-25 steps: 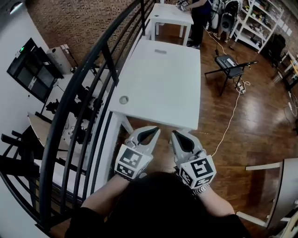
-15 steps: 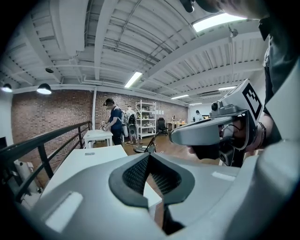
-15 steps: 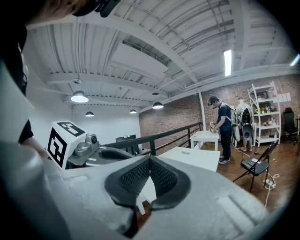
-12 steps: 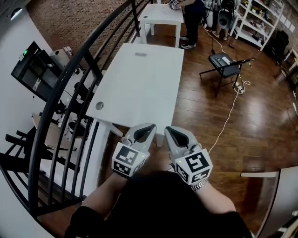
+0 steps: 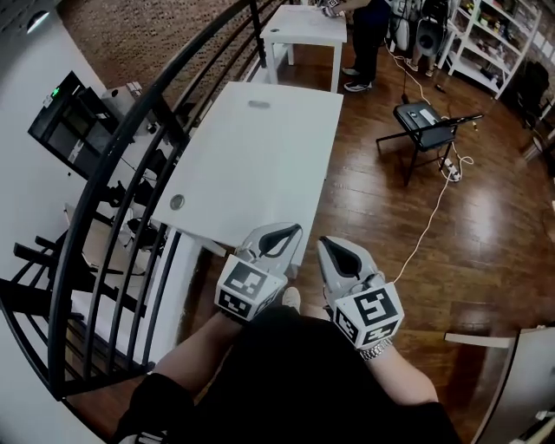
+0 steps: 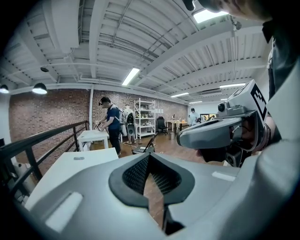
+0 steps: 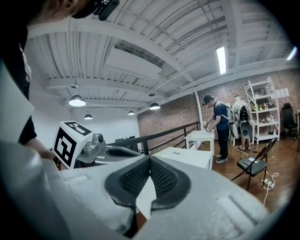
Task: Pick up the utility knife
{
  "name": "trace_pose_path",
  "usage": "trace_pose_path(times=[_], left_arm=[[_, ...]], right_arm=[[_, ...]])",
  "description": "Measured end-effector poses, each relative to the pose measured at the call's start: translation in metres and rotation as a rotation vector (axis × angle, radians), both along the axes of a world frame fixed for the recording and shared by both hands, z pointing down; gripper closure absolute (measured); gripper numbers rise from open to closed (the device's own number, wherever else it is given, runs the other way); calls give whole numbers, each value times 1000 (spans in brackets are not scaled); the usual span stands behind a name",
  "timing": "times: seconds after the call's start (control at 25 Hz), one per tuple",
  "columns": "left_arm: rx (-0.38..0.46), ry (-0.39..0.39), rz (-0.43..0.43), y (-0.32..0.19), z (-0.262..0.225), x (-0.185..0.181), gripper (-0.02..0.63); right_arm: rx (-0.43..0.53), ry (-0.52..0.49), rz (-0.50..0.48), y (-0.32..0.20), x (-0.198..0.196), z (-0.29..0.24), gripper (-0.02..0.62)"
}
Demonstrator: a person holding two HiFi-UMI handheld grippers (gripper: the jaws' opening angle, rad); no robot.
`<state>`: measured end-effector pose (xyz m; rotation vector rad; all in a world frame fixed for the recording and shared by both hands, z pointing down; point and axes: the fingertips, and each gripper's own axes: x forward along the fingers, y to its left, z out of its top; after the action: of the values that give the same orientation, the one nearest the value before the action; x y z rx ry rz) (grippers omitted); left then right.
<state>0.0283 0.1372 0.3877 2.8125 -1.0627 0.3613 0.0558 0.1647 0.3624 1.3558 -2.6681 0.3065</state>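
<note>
White table [image 5: 251,173], small grey object [image 5: 259,104] at far end, well beyond fingers [image 5: 276,238]

the table [image 5: 260,173] lies before the left gripper [image 5: 291,231] and right gripper [image 5: 324,244], railing [image 5: 156,87] at its left.

Table [image 5: 260,165] top nearly bare: round grommet [image 5: 177,202] at near left corner, small grey item [image 5: 259,104] toward far end. Black railing [image 5: 130,165] runs close along its left side, blocking reach there. Right side: open wood floor [image 5: 364,199]; folding chair [image 5: 425,121] and trailing cable [image 5: 429,227] farther right. Beyond far end: second table [image 5: 308,26], person [image 5: 368,26] standing at it.
</note>
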Motion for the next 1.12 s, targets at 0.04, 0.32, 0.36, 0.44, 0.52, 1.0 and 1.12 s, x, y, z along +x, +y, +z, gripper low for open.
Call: trace_pose_path(times=[0.04,0.32,0.36,0.44,0.52,1.0,1.12], left_arm=[[-1,10,-1,-9,0,0,592],[6,74,-9,-63,-3,-5,592],[2,81,-13,-70,-2,-8,592],[-11,92,-24,-85,0,-14,592],[-27,99,-45,-99,4,-22,592],[-68,82,-235,-152,21,-5,592],[-48,68,-319,-171,17,14,592]], right_arm=[[2,10,-1,-7,0,-1,603],[10,73,-12,-62,-9,-9,603],[6,81,-16,-69,-11,-9,603],[-2,97,-32,-83,-19,-8,603],[-16,112,-53,-96,-26,-5,603],[-52,93,-250,-159,-8,10,603],[-34,78,-318,-179,16,7,604]])
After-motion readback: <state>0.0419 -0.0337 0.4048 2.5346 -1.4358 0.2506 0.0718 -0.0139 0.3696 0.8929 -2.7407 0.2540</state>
